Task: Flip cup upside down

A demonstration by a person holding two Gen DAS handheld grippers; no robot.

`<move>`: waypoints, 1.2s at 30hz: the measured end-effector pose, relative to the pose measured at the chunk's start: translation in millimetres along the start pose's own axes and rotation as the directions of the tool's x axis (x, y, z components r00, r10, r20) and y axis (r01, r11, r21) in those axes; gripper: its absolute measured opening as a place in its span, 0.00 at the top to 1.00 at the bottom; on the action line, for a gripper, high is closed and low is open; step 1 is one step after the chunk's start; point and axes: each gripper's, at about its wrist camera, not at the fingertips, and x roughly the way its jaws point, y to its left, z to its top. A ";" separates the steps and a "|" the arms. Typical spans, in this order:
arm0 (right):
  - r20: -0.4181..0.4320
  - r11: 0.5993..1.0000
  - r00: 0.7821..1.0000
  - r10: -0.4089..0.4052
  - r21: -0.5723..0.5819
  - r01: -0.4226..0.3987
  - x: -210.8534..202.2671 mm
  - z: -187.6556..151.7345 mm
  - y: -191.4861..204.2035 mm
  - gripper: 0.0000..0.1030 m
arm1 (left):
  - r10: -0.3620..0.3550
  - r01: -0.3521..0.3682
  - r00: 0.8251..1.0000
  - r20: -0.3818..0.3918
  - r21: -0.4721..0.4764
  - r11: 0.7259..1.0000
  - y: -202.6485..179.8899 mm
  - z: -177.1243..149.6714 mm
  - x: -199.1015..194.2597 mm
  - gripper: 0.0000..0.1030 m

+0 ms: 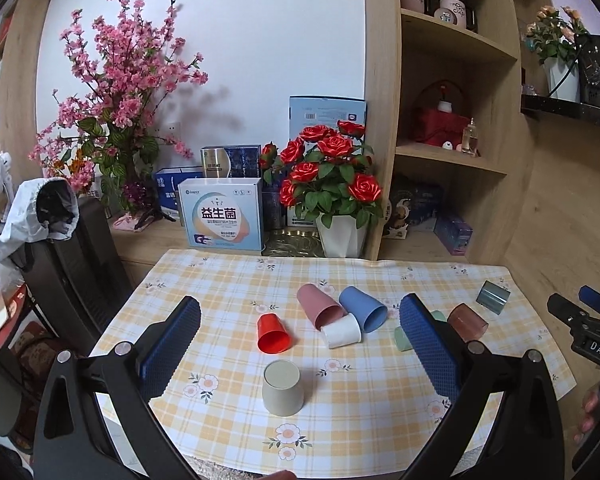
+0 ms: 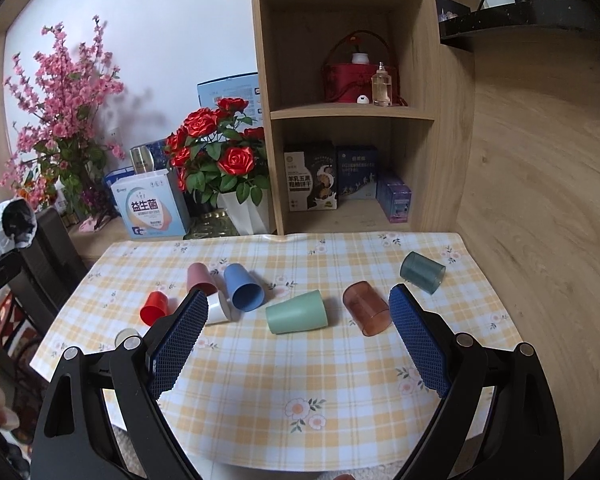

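Note:
Several cups are on the yellow checked tablecloth (image 1: 236,280). A beige cup (image 1: 282,388) stands upside down between my open left gripper's (image 1: 300,320) fingers, untouched. Lying on their sides are a red cup (image 1: 272,334), a pink cup (image 1: 320,306), a blue cup (image 1: 362,308), a white cup (image 1: 341,331), a green cup (image 2: 297,313), a brown translucent cup (image 2: 367,309) and a dark teal cup (image 2: 422,272). My right gripper (image 2: 298,306) is open and empty, above the table's front, with the green cup ahead between its fingers.
A white pot of red roses (image 1: 332,188), a pink blossom plant (image 1: 116,92) and boxes (image 1: 222,214) stand behind the table. A wooden shelf unit (image 2: 352,120) is at the back right. A black chair (image 1: 72,272) is at the left.

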 end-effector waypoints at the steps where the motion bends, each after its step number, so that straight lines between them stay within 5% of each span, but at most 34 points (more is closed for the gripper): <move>1: 0.000 1.000 1.000 -0.001 -0.001 0.001 0.0 -0.2 0.6 0.14 | 0.002 -0.002 1.000 0.000 0.000 1.000 0.1 0.0 0.1 0.06; 36: -0.005 1.000 1.000 -0.005 -0.002 0.005 -2.0 1.2 -0.5 0.14 | 0.011 -0.011 1.000 0.023 -0.002 1.000 3.9 4.8 -11.3 0.06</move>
